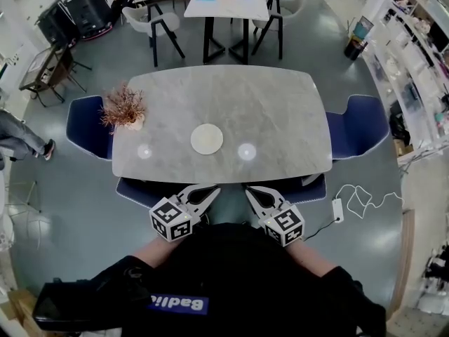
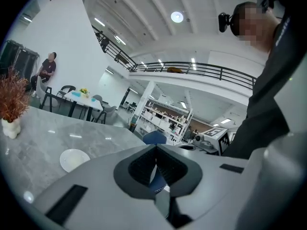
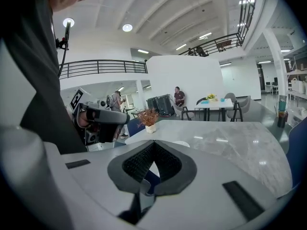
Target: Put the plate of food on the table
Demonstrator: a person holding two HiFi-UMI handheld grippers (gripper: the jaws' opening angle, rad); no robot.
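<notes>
A round cream plate (image 1: 207,139) lies on the grey marble table (image 1: 280,111), near the middle of its front half; nothing clearly shows on it. Both grippers hang close to the person's body, just short of the table's near edge. My left gripper (image 1: 209,191) is shut with nothing between its jaws, its tips pointing toward the table. My right gripper (image 1: 250,191) is also shut and empty. In the left gripper view the plate (image 2: 73,159) lies to the left of the closed tips of the left gripper (image 2: 156,146). The right gripper (image 3: 153,143) shows its jaws meeting.
A dried plant in a small vase (image 1: 125,109) stands at the table's left edge. Blue chairs sit at the left (image 1: 88,125), right (image 1: 361,125) and near side (image 1: 140,188). A cable (image 1: 358,199) lies on the floor at the right. Another table (image 1: 226,2) stands beyond.
</notes>
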